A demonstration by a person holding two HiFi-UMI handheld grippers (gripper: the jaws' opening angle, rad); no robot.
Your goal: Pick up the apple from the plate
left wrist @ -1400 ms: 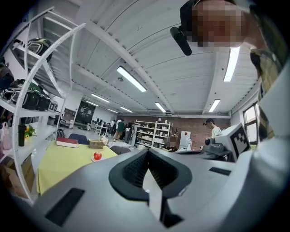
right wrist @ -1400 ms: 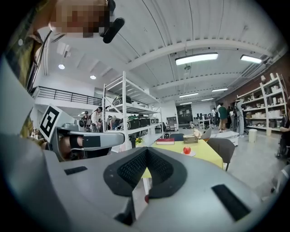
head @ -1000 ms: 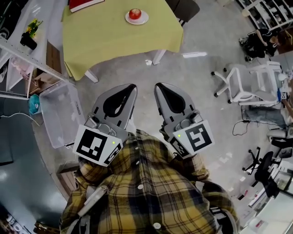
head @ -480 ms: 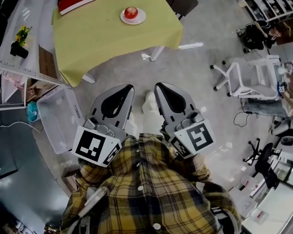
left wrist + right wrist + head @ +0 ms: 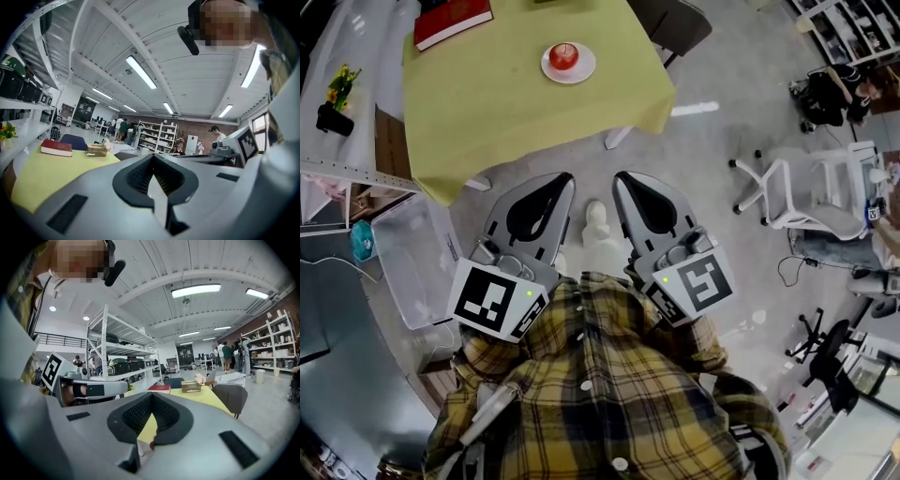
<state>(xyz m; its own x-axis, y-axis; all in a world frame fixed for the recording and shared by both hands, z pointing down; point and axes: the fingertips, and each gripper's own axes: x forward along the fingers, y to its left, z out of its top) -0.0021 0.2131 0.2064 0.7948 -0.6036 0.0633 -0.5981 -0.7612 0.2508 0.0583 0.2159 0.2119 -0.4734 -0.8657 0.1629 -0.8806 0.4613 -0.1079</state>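
A red apple [image 5: 563, 56] sits on a small white plate [image 5: 583, 71] on the table with the yellow cloth [image 5: 516, 112], at the top of the head view. Both grippers are held side by side in front of the person's plaid shirt, over the floor and well short of the table. The left gripper [image 5: 562, 178] is shut with nothing in it, and its jaws [image 5: 152, 155] point level toward the table. The right gripper [image 5: 623, 176] is shut and empty too, and the yellow cloth shows through the gap in its jaws [image 5: 151, 397].
A red book [image 5: 453, 21] lies at the table's far left. A dark chair [image 5: 675, 17] stands behind the table. A clear plastic bin [image 5: 408, 248] and a shelf with a flower pot [image 5: 336, 89] are at the left. A white office chair [image 5: 806, 183] stands at the right.
The table with the plate and apple has slid down and nearer in the head view as the person walks toward it. Both grippers keep their place before the body, still shut.
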